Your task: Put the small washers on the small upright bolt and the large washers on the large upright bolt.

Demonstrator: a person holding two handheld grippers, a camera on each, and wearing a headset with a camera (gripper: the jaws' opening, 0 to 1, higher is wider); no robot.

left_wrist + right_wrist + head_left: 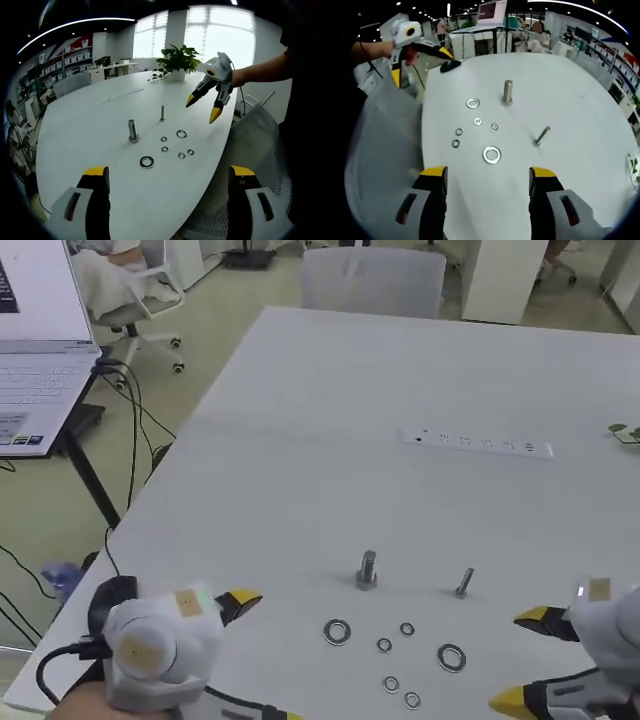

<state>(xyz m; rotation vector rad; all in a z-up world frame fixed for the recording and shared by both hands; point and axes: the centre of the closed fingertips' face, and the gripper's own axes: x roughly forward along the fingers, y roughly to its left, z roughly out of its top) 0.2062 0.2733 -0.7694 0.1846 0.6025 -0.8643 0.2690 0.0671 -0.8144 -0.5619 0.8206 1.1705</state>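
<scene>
We hold both grippers low at the near edge of the table [300, 390], one on each side of the parts. The left gripper [262, 658] has its fingers wide apart, with nothing between them. The right gripper [520, 660] also has its fingers apart and carries nothing. Neither gripper touches any part.

The large bolt [367, 570] stands upright near the middle of the table. The small bolt [464, 583] stands to its right, well apart from it. No washer sits on either bolt yet.

All six washers lie flat on the table, between the bolts and us. One large washer [337, 632] lies near the large bolt, a little to its left. The other large washer [451, 657] lies in front of the small bolt. The four small washers [407, 629] lie between these two, loose and not touching each other.

A power strip [475, 443] lies further back on the table.
</scene>
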